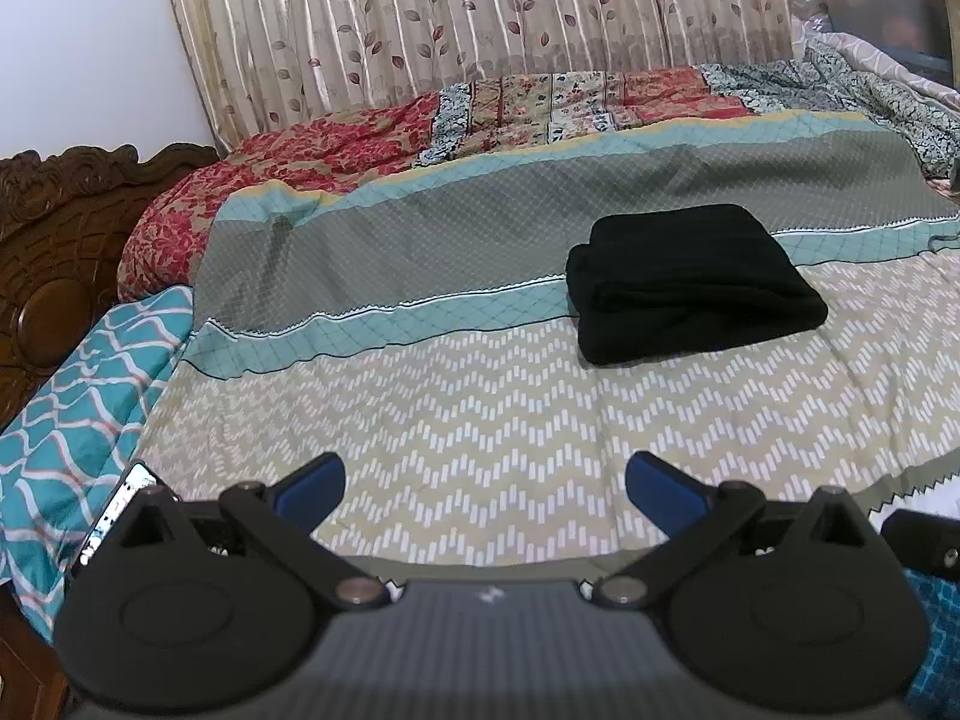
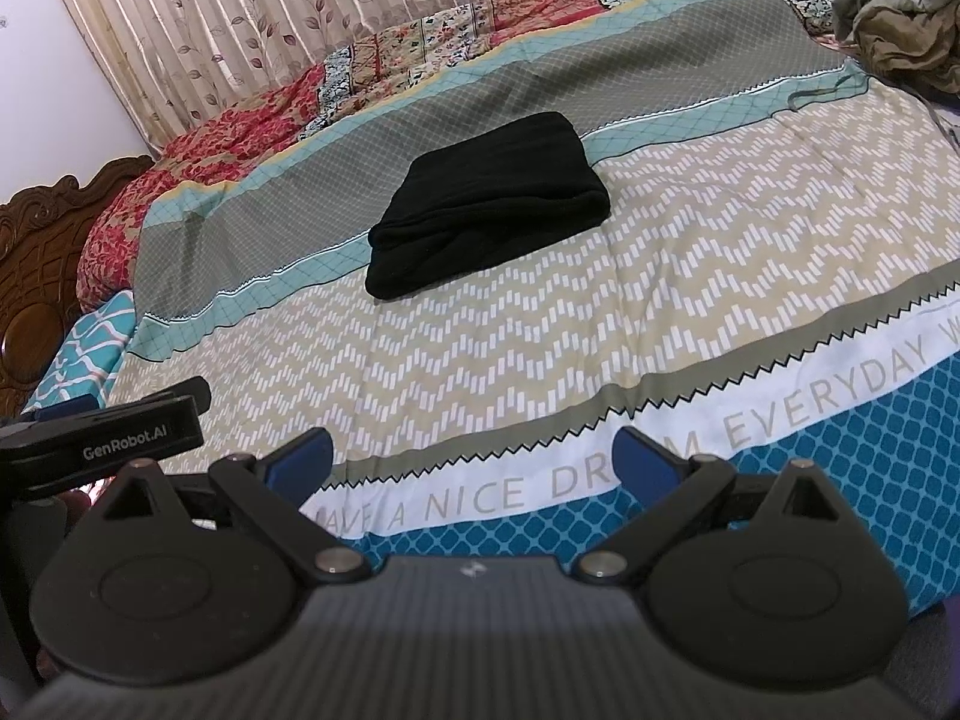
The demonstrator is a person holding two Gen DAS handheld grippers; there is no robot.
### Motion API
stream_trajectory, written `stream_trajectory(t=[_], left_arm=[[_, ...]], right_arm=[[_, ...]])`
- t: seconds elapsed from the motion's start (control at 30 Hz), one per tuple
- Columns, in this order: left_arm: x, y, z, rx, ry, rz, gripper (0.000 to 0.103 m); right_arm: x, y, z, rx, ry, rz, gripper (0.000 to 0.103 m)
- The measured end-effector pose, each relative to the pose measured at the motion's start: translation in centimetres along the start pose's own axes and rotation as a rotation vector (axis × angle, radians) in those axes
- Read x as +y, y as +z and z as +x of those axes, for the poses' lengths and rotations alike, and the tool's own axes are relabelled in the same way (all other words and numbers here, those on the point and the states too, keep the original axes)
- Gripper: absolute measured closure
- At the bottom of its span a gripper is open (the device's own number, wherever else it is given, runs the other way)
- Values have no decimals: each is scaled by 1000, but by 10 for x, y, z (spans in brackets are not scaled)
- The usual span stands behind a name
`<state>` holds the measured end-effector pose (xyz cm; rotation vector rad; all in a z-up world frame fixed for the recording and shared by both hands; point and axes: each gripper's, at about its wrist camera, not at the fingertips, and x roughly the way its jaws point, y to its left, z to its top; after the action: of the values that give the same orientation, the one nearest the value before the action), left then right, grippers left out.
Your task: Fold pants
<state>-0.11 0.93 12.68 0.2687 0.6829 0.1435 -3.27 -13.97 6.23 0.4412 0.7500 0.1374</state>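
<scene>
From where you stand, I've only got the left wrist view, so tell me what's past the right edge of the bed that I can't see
Observer: A crumpled olive-brown cloth heap lies at the far right of the bed, apart from the folded black pants.
Operator: What's printed on the bedspread near me?
Observer: A white band reads "A NICE DREAM EVERYDAY", with teal lattice below it.
Operator: And the right gripper?
Observer: The right gripper is open, holding nothing, over that band. The left gripper is open too.

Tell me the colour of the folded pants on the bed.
Plain black; the pants show best in the right wrist view.
</scene>
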Motion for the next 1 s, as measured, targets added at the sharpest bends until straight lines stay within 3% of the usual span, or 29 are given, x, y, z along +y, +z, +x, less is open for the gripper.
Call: stream_trajectory(t=[1.0], left_arm=[[3,-4,2,24,-2,-13,0]], right_arm=[[0,-1,0,2,0,1,2]])
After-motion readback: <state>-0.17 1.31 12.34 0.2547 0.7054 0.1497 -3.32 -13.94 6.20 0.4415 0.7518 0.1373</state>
